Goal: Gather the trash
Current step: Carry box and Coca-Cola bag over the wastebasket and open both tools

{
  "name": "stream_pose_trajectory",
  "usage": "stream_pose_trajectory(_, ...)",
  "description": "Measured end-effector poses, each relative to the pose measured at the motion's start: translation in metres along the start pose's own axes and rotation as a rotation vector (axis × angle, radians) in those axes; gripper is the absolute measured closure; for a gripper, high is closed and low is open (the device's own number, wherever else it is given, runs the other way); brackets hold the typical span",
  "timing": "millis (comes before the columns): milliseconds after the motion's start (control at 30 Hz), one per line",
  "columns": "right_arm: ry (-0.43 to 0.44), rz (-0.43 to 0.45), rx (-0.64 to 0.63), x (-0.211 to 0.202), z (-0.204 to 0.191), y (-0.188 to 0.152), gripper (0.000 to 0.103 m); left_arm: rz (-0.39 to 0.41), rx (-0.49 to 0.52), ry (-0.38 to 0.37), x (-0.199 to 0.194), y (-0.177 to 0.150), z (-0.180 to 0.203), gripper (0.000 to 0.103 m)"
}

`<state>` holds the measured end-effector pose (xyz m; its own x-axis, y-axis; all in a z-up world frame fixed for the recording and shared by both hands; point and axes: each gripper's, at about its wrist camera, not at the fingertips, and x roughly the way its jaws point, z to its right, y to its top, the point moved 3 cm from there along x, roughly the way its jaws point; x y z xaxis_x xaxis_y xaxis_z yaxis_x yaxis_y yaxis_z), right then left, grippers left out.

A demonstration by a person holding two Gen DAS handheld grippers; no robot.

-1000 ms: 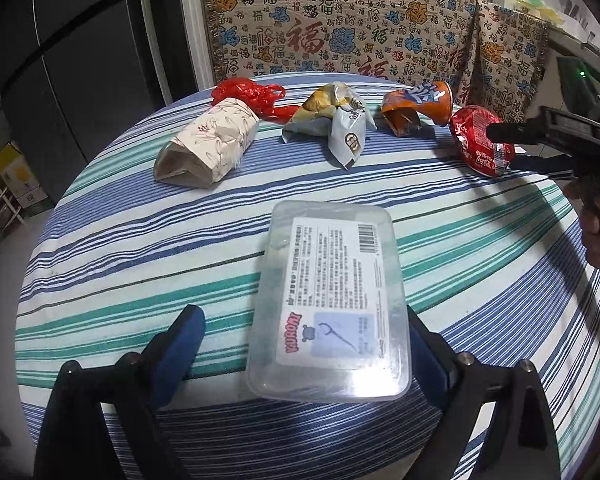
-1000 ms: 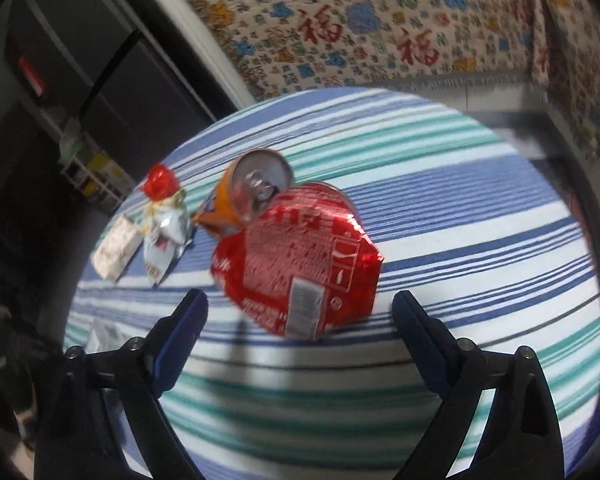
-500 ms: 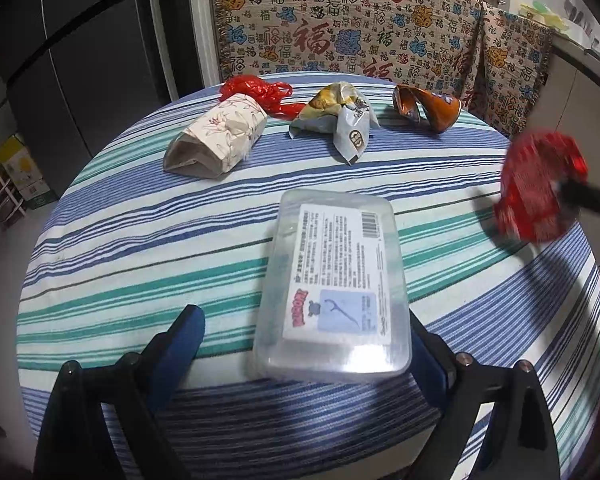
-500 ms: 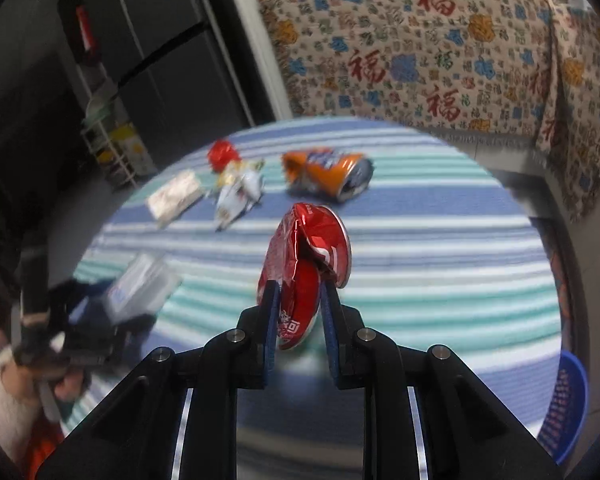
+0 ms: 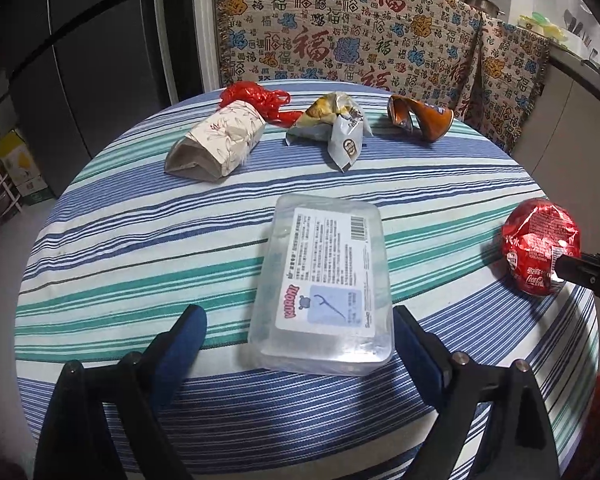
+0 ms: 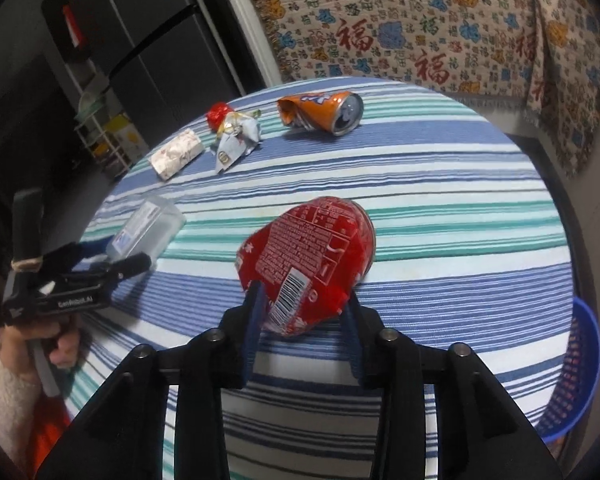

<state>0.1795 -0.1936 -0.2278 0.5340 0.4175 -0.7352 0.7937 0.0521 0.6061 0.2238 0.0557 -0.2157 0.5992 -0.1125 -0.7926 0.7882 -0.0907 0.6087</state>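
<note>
Right tool (image 6: 302, 312) pinching crushed red can (image 6: 306, 258) above desk (image 6: 460, 248), left tool (image 5: 300, 344) spread around plastic box (image 5: 324, 284); slick crumpled metal risks slipping before blue basket (image 6: 580, 364).

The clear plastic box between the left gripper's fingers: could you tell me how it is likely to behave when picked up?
The clear plastic box looks rigid and flat-sided, so it should probably hold its shape. It seems see-through and mostly empty, hence likely light. Its smooth walls may slip between the open left gripper pads.

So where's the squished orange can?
The orange can lies at the table's far edge near the patterned cloth, right of the crumpled wrapper.
</note>
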Motion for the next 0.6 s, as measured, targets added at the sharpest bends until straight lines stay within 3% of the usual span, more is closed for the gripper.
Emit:
stream_pose_trajectory(100, 0.021, -0.009, 0.038, 0.005, 0.005, 0.001, 0.074, 0.003, 0.016, 0.001, -0.002, 0.001, 0.002, 0.029)
stream_pose_trajectory(133, 0.031, -0.006, 0.045, 0.004, 0.006, 0.001, 0.080, 0.006, 0.021, 0.001, -0.004, 0.000, 0.003, 0.039)
stream_pose_trajectory(600, -0.024, 0.080, -0.065, -0.024, -0.023, 0.006, 0.083, 0.049, 0.025, -0.063, -0.024, 0.002, 0.018, 0.040)
